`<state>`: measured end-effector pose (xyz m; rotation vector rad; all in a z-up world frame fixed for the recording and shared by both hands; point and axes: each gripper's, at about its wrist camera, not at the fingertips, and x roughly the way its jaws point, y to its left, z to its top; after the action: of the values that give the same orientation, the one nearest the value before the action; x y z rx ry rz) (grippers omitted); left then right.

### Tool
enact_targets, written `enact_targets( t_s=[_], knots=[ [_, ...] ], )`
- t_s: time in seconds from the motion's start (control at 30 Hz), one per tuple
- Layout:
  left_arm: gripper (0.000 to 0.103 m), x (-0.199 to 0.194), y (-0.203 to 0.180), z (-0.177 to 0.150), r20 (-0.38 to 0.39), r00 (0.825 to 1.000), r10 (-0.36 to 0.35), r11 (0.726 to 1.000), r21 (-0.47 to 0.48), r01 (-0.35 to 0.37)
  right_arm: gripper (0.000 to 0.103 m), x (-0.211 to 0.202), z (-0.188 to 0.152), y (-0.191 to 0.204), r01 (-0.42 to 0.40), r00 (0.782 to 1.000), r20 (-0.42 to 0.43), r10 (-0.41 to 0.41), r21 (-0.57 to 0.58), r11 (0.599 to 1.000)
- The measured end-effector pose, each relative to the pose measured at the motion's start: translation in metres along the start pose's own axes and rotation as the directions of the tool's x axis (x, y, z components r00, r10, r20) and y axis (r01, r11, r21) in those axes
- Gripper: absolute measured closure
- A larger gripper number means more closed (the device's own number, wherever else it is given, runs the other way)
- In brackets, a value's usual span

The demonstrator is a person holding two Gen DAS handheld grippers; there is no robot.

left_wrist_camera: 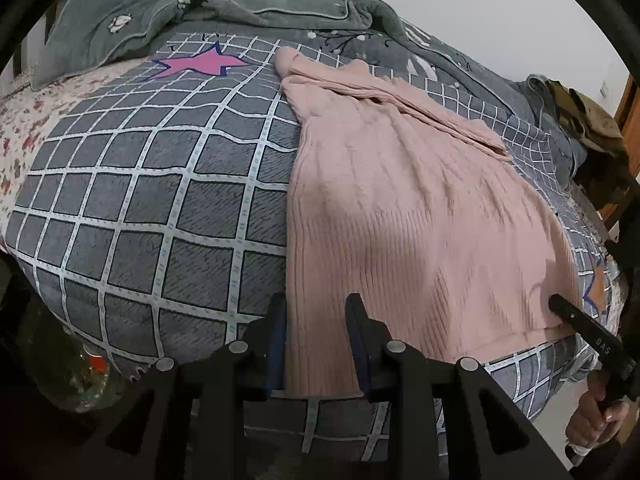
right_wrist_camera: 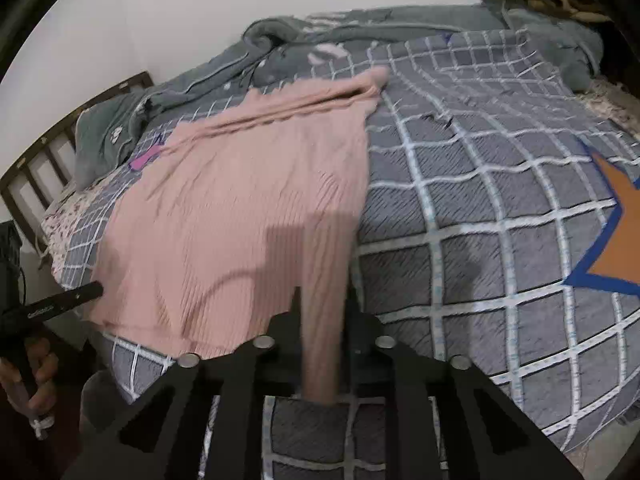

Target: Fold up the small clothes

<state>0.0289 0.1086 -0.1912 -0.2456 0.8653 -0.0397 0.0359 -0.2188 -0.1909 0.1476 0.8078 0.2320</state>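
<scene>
A pink ribbed knit sweater lies flat on a grey checked bedspread, its sleeve folded across the far end. My left gripper straddles the sweater's near left hem corner, with the cloth between its fingers. In the right wrist view the sweater lies ahead, and my right gripper has the near right hem corner between its fingers. Each gripper shows in the other's view at the sweater's opposite corner: the right one and the left one.
A grey-green blanket is bunched along the far side of the bed. A wooden headboard stands at the left. A pink star and an orange star are printed on the bedspread.
</scene>
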Motion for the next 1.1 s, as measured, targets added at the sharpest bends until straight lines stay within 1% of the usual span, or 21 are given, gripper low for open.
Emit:
enact_targets(
  t_s=[0.23,0.47,0.53,0.63,0.7,0.73,0.8,0.87,0.9,0.93,0.97,1.0,1.03,1.1],
  knots=[
    [0.075,-0.002,0.002,-0.005,0.035,0.999,0.002,0.999,-0.033,-0.001,0.091,0.005,0.002,0.006,0.017,1.0,-0.011,-0.018,-0.033,0.999],
    [0.075,-0.003,-0.001,-0.01,0.063,0.998,0.019,1.0,-0.026,-0.017,0.089,0.006,0.002,0.002,0.0,1.0,-0.003,0.0,-0.002,1.0],
    [0.071,-0.004,-0.001,-0.011,0.061,0.998,0.01,1.0,-0.016,-0.009,0.089,0.005,0.002,0.0,-0.009,1.0,-0.004,0.009,0.014,1.0],
    [0.063,-0.006,-0.001,-0.012,0.046,0.999,-0.029,1.0,-0.01,0.029,0.089,0.004,0.001,-0.003,-0.027,1.0,-0.009,0.027,0.047,0.999],
    [0.063,-0.007,-0.001,-0.012,0.038,0.998,-0.041,0.999,-0.014,0.041,0.089,0.003,0.001,-0.003,-0.033,0.999,-0.02,0.034,0.049,0.998],
    [0.063,-0.007,0.0,-0.011,0.034,0.998,-0.045,0.999,-0.02,0.045,0.087,0.003,0.001,-0.002,-0.035,0.999,-0.024,0.036,0.046,0.998],
    [0.063,-0.007,0.001,-0.01,0.027,0.998,-0.052,0.998,-0.041,0.053,0.081,0.004,0.001,0.0,-0.05,0.998,-0.034,0.052,0.04,0.998],
    [0.064,-0.006,0.003,-0.009,0.02,0.998,-0.064,0.995,-0.074,0.066,0.069,0.004,0.003,0.003,-0.069,0.996,-0.047,0.071,0.036,0.997],
    [0.064,-0.007,0.005,-0.009,0.019,0.997,-0.071,0.993,-0.091,0.072,0.069,0.005,0.004,0.005,-0.071,0.996,-0.056,0.073,0.03,0.997],
    [0.073,-0.007,0.006,-0.009,0.016,0.997,-0.072,0.992,-0.106,0.074,0.069,0.005,0.004,0.007,-0.074,0.995,-0.063,0.076,0.024,0.997],
    [0.082,-0.006,0.008,-0.009,0.006,0.997,-0.075,0.99,-0.118,0.075,0.075,0.005,0.004,0.008,-0.074,0.995,-0.069,0.075,0.018,0.997],
    [0.095,-0.004,0.009,-0.009,-0.014,0.997,-0.078,0.989,-0.127,0.076,0.084,0.004,0.003,0.01,-0.076,0.994,-0.074,0.076,0.011,0.997],
    [0.096,-0.004,0.011,-0.01,-0.021,0.997,-0.075,0.988,-0.14,0.072,0.097,0.003,0.003,0.011,-0.072,0.995,-0.074,0.072,0.004,0.997],
    [0.096,-0.009,0.015,-0.01,-0.01,0.997,-0.077,0.985,-0.155,0.074,0.098,-0.003,0.004,0.012,-0.074,0.996,-0.051,0.074,-0.001,0.997]
  ],
)
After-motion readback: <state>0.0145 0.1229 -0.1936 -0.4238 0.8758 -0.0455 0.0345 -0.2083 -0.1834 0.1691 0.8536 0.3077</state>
